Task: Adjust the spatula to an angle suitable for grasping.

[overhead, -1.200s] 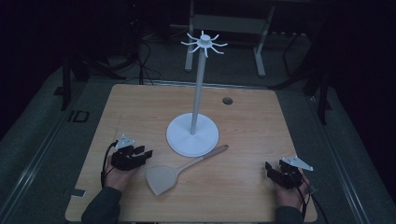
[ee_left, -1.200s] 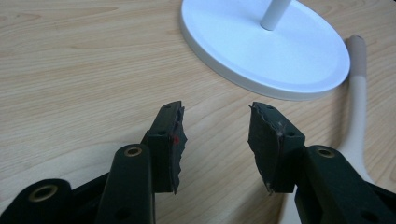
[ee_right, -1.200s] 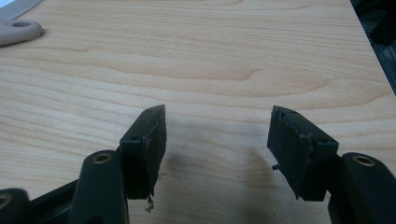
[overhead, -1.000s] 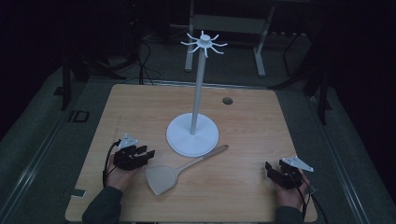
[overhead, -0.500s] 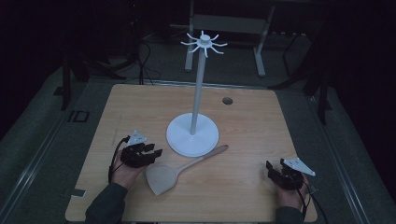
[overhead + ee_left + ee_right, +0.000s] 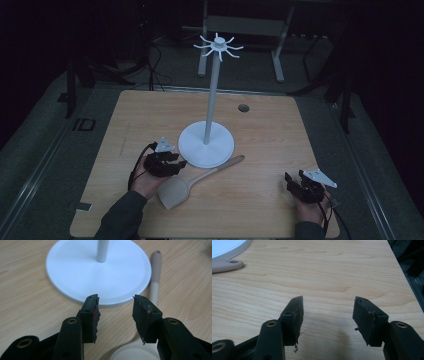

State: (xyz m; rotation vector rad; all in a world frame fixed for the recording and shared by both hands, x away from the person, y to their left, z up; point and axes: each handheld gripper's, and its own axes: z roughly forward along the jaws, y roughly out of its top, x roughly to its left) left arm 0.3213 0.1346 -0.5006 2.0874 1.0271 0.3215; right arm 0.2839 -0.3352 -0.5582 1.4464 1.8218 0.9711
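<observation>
Beige and smooth, the spatula [image 6: 192, 182] lies flat on the wooden table [image 6: 280, 125], in front of the white stand [image 6: 206, 144]. Its blade is broad and nearly square with rounded corners; the handle is slim and rounded, a little darker toward its far end, with a small hole at the tip. In the high view its long axis runs on a slant: the blade sits at the lower left, nearest the person, and the handle points up and to the right, passing just beside the round base of the stand, whose thin pole rises to a ring of short hooks.

In that view the left gripper [image 6: 176, 164] sits just above the blade, close to the base's rim. In the left gripper view its jaws stand apart with nothing between them, the pale blade [image 6: 130, 353] showing low between them and the handle running away past the base on the right.

At the table's right front corner, well apart from the spatula, the right gripper [image 6: 291, 181] has its jaws apart over bare wood, with the handle's tip [image 6: 227, 265] far off at upper left.
</observation>
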